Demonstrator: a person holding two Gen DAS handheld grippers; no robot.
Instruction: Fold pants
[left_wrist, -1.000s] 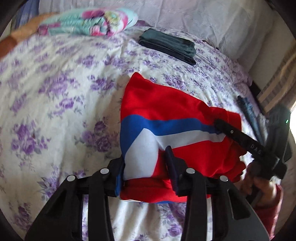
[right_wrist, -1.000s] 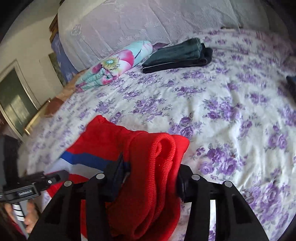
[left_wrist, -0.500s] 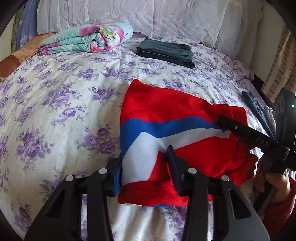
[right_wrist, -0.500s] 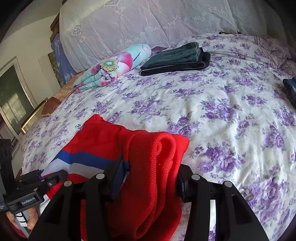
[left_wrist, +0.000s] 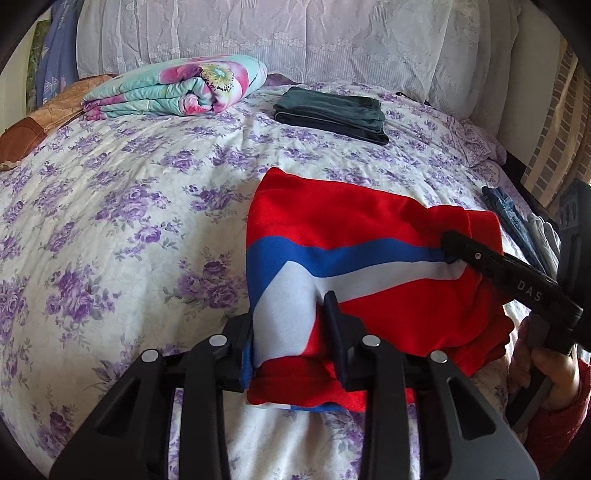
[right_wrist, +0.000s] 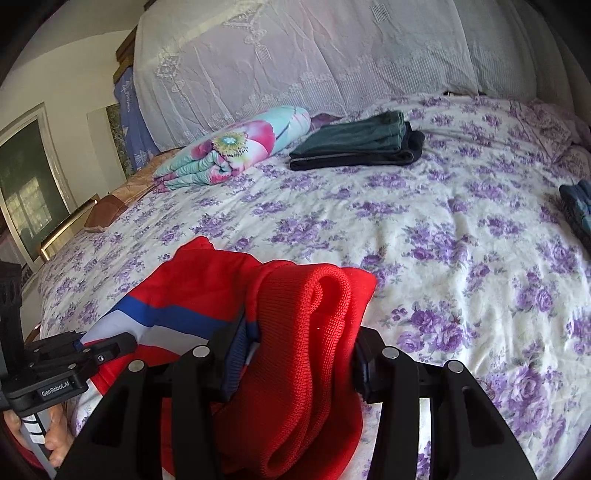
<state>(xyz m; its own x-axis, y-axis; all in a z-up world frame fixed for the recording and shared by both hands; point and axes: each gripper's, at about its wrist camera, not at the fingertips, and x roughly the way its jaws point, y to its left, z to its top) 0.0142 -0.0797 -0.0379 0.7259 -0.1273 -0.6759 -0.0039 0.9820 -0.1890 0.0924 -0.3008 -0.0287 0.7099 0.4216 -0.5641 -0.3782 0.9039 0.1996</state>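
The red pants with a blue and white stripe are folded into a thick bundle held just above the flowered bed. My left gripper is shut on the near left edge of the bundle. My right gripper is shut on the ribbed red waistband end; it also shows in the left wrist view at the bundle's right end. The left gripper shows in the right wrist view at the lower left.
A stack of folded dark green pants lies near the headboard, with a rolled floral quilt to its left. Blue and grey clothes lie at the bed's right edge. A brown pillow lies far left.
Both grippers have tilted up and drawn slightly back with the bundle still held; more of the headboard and far bed shows. The grip on the pants is unchanged.
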